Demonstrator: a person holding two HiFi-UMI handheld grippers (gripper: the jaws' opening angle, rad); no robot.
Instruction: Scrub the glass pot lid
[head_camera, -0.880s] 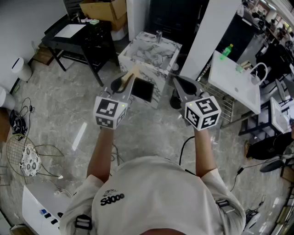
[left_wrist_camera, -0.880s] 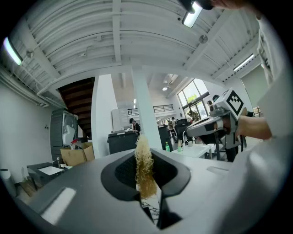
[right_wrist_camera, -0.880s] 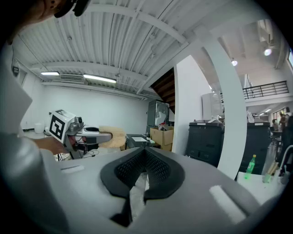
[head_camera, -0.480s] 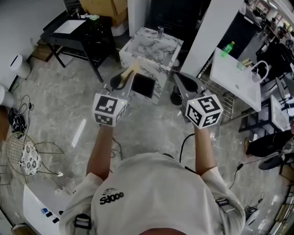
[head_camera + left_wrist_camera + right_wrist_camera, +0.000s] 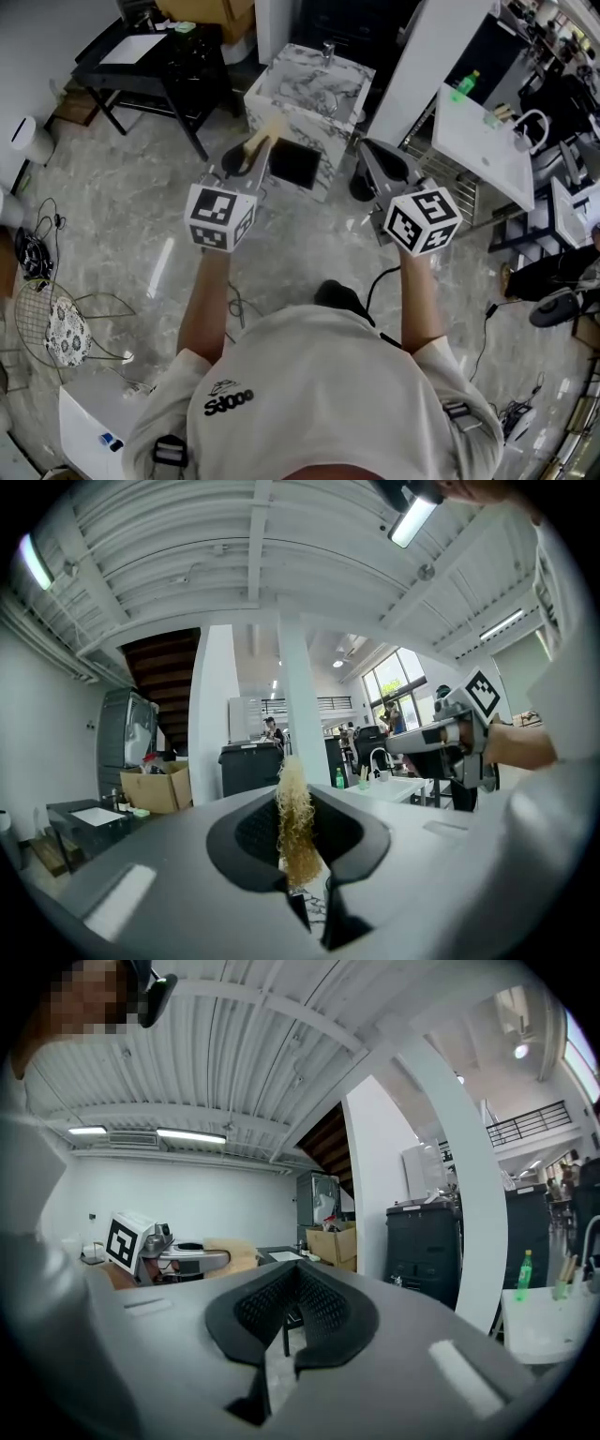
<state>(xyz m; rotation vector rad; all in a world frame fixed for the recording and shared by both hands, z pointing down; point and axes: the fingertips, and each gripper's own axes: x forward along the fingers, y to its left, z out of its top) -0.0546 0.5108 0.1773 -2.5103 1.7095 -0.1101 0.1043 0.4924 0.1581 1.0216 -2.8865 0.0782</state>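
Note:
No glass pot lid shows in any view. My left gripper [image 5: 246, 161] is held out at chest height and is shut on a tan, frizzy scrubber [image 5: 266, 139] that sticks out past its tips. In the left gripper view the scrubber [image 5: 295, 827] stands upright between the dark pads. My right gripper [image 5: 377, 161] is level with it on the right, shut with nothing between its pads [image 5: 314, 1302]. Each gripper shows in the other's view: the right gripper [image 5: 448, 750] and the left gripper [image 5: 164, 1252].
A marble sink block [image 5: 309, 94] with a small tap stands on the floor just ahead. A black table [image 5: 150, 56] and a cardboard box [image 5: 211, 14] are at the far left. At the right are a white counter [image 5: 483, 155] and a green bottle [image 5: 464, 86]. Cables lie on the floor.
Both grippers keep their pose and grip. The view has shifted slightly, and a dark shoe now shows on the floor below the grippers.

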